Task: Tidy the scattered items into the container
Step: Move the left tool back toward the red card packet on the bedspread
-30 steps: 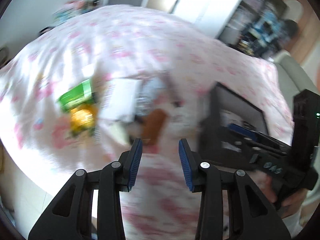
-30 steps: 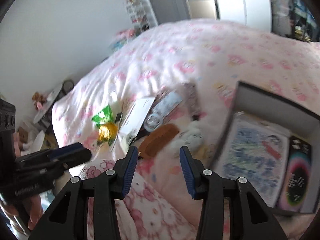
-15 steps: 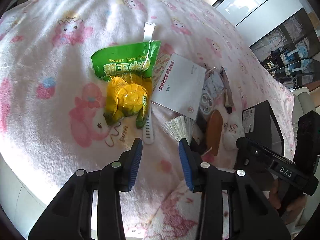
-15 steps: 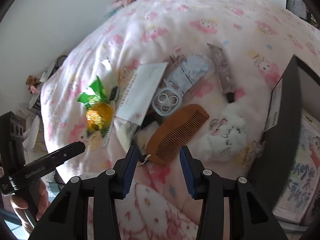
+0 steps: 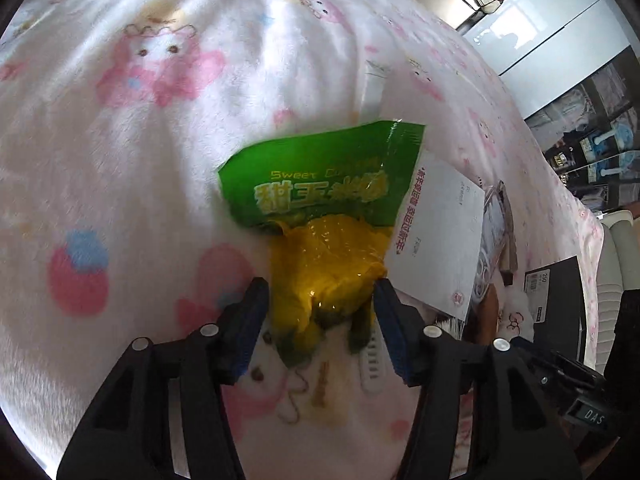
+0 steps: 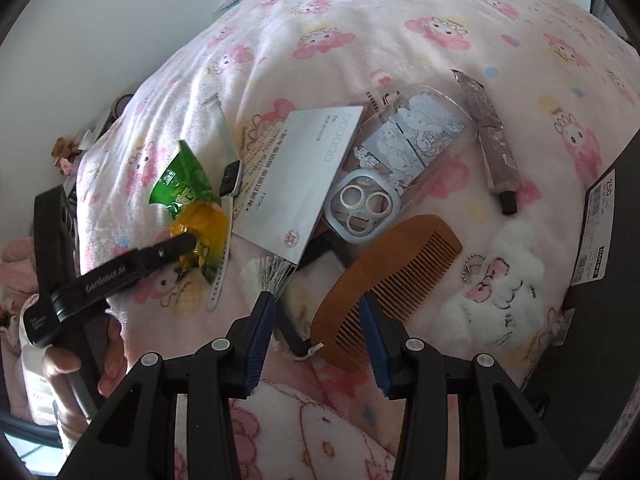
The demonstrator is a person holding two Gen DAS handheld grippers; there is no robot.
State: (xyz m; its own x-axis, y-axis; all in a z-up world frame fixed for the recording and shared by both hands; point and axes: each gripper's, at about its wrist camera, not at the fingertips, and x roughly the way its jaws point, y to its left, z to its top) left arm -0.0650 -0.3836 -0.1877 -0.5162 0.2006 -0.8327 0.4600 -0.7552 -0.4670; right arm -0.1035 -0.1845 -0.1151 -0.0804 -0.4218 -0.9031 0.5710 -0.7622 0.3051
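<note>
A green and yellow sweet corn packet (image 5: pixel 320 224) lies on the pink blanket. My left gripper (image 5: pixel 318 308) is open with its fingers on either side of the packet's yellow end; it also shows in the right wrist view (image 6: pixel 188 242) at the packet (image 6: pixel 192 208). My right gripper (image 6: pixel 318 320) is open, its fingers around the near end of a wooden comb (image 6: pixel 384 272). The black box (image 6: pixel 600 232) stands at the right edge, also seen in the left wrist view (image 5: pixel 560 304).
Scattered around are a white envelope (image 6: pixel 300 176), a clear phone case (image 6: pixel 400 160), a white smartwatch (image 6: pixel 230 184), a grey tube (image 6: pixel 492 136), a white plush charm (image 6: pixel 500 284) and a small brush (image 6: pixel 276 272). The blanket (image 6: pixel 400 20) covers a bed.
My left gripper has moved forward and down until its fingers straddle the corn packet. My right gripper has moved closer until its fingers bracket the comb's end.
</note>
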